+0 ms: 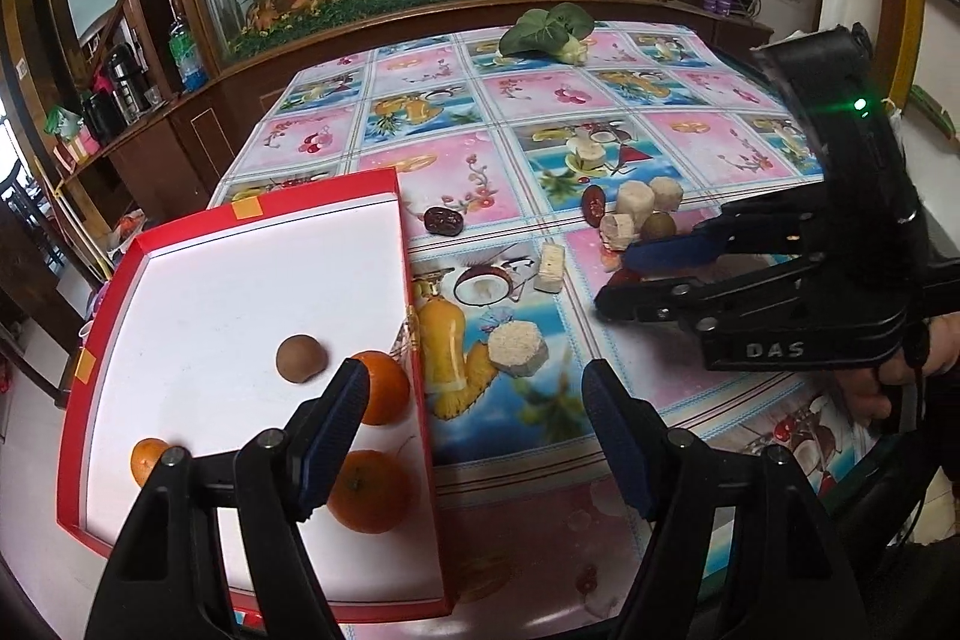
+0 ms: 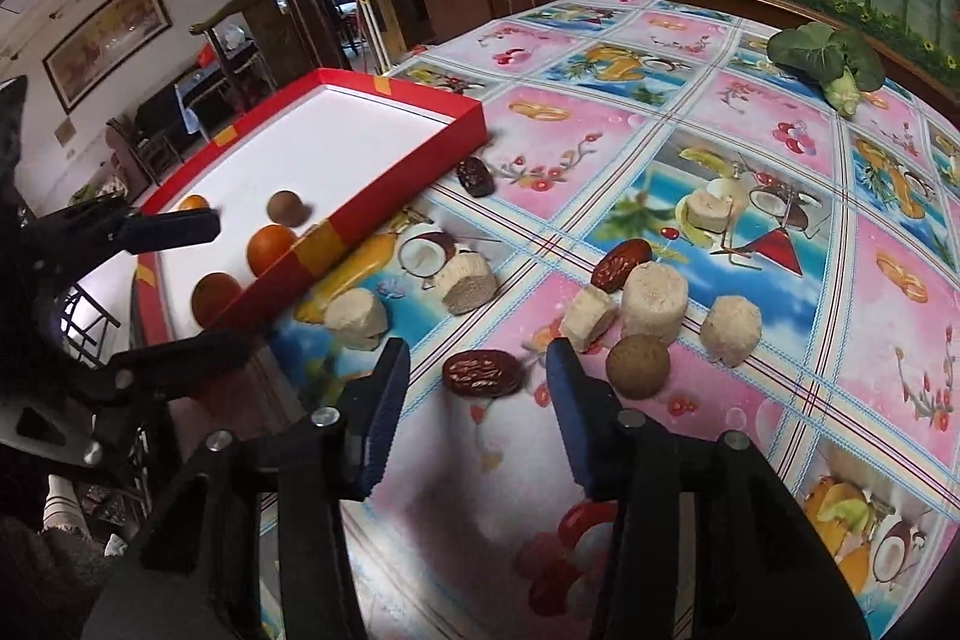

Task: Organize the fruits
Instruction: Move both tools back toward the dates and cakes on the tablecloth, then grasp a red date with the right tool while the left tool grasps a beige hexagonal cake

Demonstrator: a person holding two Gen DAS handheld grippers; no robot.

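A red box with a white floor (image 1: 240, 280) (image 2: 336, 142) sits on the table's left side and holds three oranges (image 1: 372, 490) (image 2: 271, 247) and a brown round fruit (image 1: 301, 358) (image 2: 287, 208). My left gripper (image 1: 474, 436) is open and empty, hovering over the box's right edge. My right gripper (image 2: 477, 388) is open, its jaws on either side of a red date (image 2: 483, 373) on the tablecloth. It also shows in the left wrist view (image 1: 618, 274). A brown round fruit (image 2: 637, 365), more dates (image 2: 621, 263) (image 2: 475, 176) and several pale cylindrical pieces (image 2: 654, 293) lie nearby.
A leafy green vegetable (image 1: 549, 28) (image 2: 828, 55) lies at the table's far side. The fruit-patterned tablecloth (image 1: 540, 112) covers the table. A wooden cabinet with bottles and flasks (image 1: 126, 82) stands beyond the table's left.
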